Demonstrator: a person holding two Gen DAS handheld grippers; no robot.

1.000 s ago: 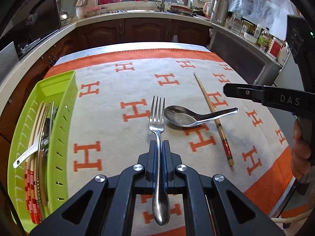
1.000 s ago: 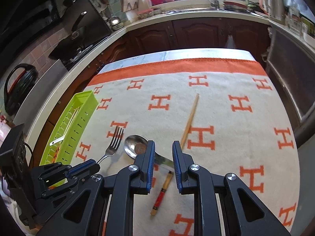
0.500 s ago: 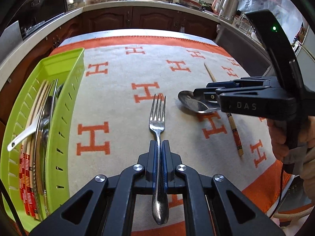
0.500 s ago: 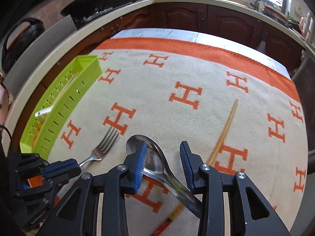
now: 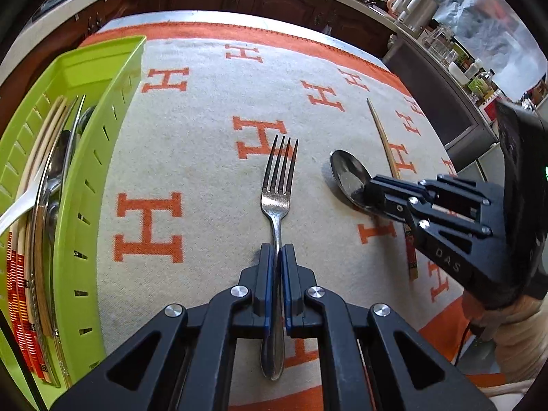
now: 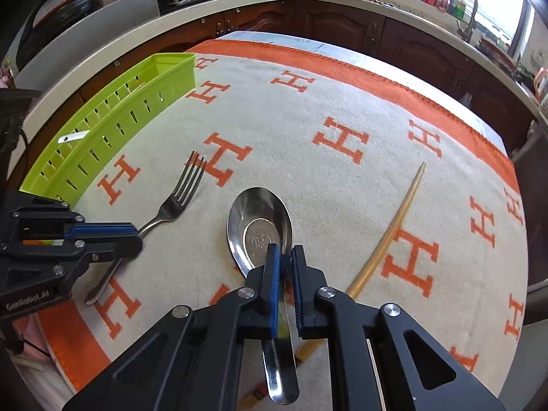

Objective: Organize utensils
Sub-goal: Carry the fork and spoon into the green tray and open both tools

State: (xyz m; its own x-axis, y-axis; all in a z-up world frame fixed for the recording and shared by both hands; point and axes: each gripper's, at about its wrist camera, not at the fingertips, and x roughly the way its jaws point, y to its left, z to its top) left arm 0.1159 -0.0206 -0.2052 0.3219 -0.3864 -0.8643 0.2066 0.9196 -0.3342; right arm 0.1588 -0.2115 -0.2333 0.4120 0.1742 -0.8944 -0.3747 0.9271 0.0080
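Observation:
My left gripper is shut on the handle of a steel fork, tines pointing away, low over the cloth; it also shows in the right wrist view. My right gripper has closed around the handle of a steel soup spoon; its jaws sit against the handle just behind the bowl. The spoon lies across a wooden chopstick with a red end. A green slotted tray at the left holds several utensils.
An orange-and-cream cloth with H marks covers the table. Dark cabinets and a counter run behind it. The right gripper's body stands close to the fork's right. The table's near edge is just below both grippers.
My right gripper came down over the spoon and narrowed its jaws onto the handle. My left gripper moved forward and toward the tray, still holding the fork.

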